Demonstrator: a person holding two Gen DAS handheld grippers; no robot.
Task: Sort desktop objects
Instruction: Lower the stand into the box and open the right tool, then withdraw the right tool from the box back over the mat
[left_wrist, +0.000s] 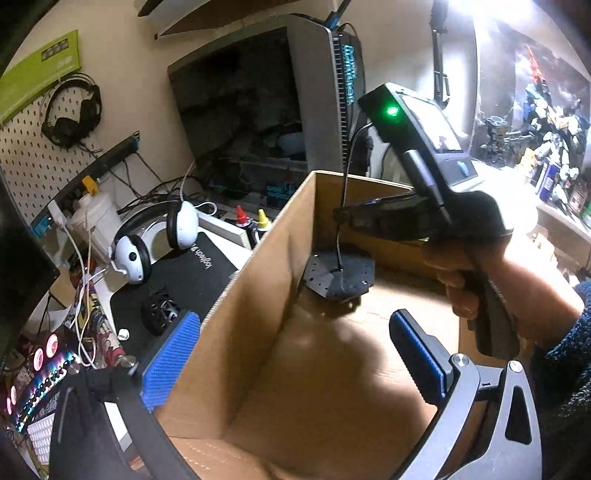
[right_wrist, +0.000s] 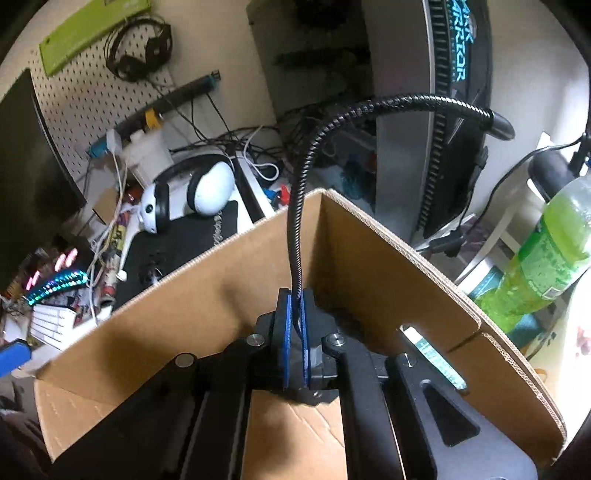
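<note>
Both tongs hang over the open brown cardboard box (left_wrist: 280, 354), which is the biggest thing in view and stands on a cluttered table (left_wrist: 122, 317). Right tongs (right_wrist: 295, 332) are pinched narrow on the black flexible gooseneck stem of a small stand (right_wrist: 295, 221), their blue pads pressed against the stem from either side just above where it drops into the box; the stem rises out past the box's far corner and bends off to the right. From the left wrist view, the stand's flat black perforated base (left_wrist: 338, 275) sits low inside the box near that far corner, though whether it touches the floor of the box is unclear. Left tongs (left_wrist: 295, 365) are spread wide and hold nothing, one blue pad outside the left wall of the box and the other over its inside. Beyond the box stands a grey computer tower (left_wrist: 258, 99). To the left on the table lie white over-ear headphones (left_wrist: 155, 240) on a black mouse pad (left_wrist: 192, 273). At the right, just outside the box, a green plastic bottle (right_wrist: 546, 258) leans.
</note>
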